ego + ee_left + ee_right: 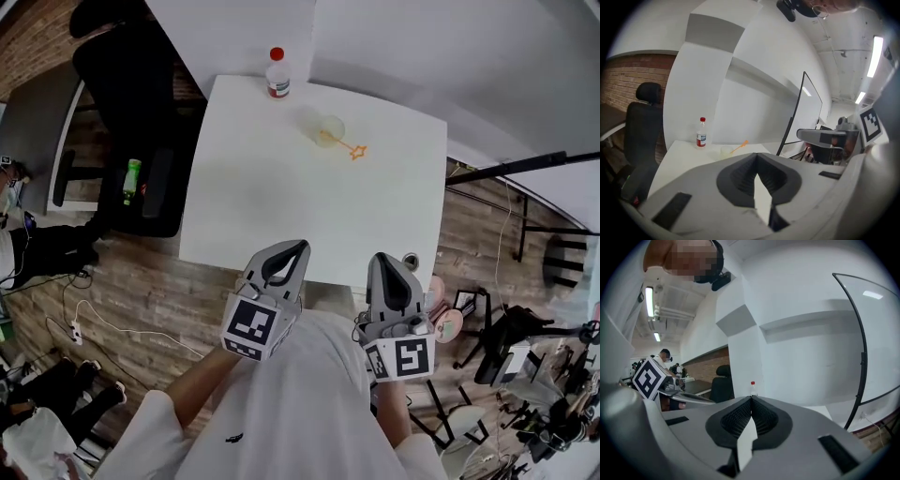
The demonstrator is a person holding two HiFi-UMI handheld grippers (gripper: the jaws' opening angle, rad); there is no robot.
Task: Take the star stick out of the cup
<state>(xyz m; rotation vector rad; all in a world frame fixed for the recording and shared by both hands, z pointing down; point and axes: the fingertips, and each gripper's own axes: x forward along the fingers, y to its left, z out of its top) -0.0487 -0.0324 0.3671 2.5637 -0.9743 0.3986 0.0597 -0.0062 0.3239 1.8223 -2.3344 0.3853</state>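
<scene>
A clear plastic cup stands at the far side of the white table. An orange stick with a star tip leans out of the cup to the right. In the left gripper view the cup and the stick show small beyond the jaws. My left gripper is held near the table's front edge, shut with nothing in it. Beside it my right gripper is also shut and holds nothing. Both are far from the cup.
A clear bottle with a red cap stands at the table's far edge, left of the cup. A black office chair sits to the left of the table. A black stand and cluttered gear lie at the right.
</scene>
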